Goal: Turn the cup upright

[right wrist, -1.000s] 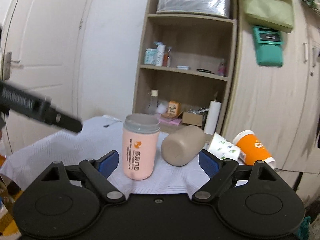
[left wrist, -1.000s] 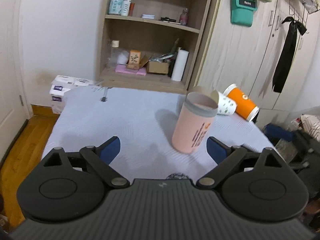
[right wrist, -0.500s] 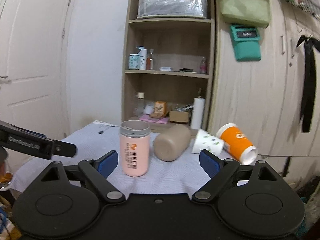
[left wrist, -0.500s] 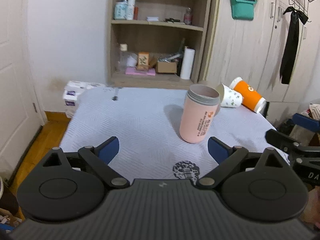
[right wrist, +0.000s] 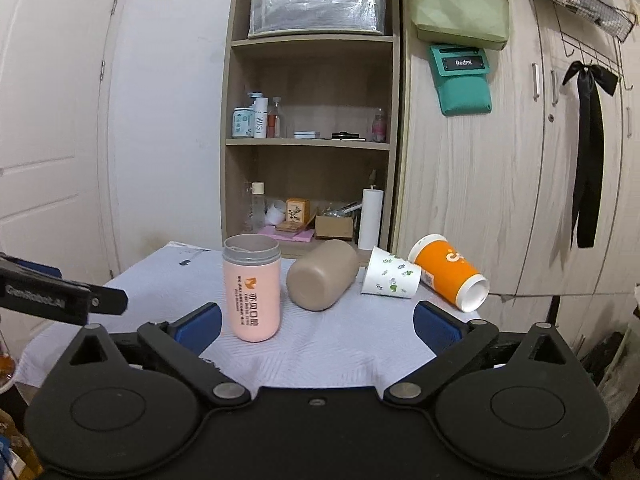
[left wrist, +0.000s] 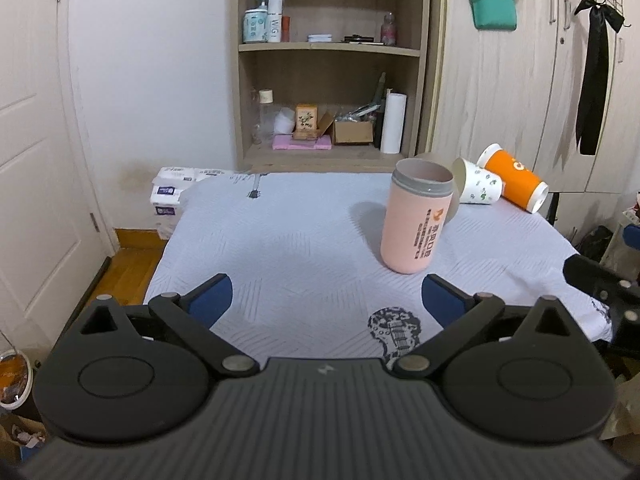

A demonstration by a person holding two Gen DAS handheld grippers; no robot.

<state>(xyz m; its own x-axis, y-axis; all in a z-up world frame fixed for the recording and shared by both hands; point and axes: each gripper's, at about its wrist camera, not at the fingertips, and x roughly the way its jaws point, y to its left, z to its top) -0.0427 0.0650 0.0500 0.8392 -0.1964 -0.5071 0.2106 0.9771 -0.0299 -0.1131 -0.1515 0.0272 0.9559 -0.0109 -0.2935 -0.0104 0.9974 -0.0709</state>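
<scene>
A pink cup [left wrist: 414, 220] with a grey rim stands upright on the table, also in the right wrist view [right wrist: 252, 292]. Behind it a tan cup [right wrist: 322, 280] lies on its side, mostly hidden in the left wrist view. A white leaf-print paper cup [right wrist: 390, 276] [left wrist: 478, 186] and an orange cup [right wrist: 450, 276] [left wrist: 514, 182] also lie on their sides. My left gripper [left wrist: 326, 300] is open and empty, short of the pink cup. My right gripper [right wrist: 316, 324] is open and empty, near the table's front edge.
The table wears a pale blue cloth [left wrist: 288, 248]. A wooden shelf unit [right wrist: 312, 152] with bottles and boxes stands behind it, wardrobe doors [right wrist: 500, 200] to the right, a white door [left wrist: 36, 160] to the left. The other gripper's arm shows at the left [right wrist: 60, 298].
Both grippers have drawn back from the table and away from the pink cup, which stands where it was. Both have stayed open.
</scene>
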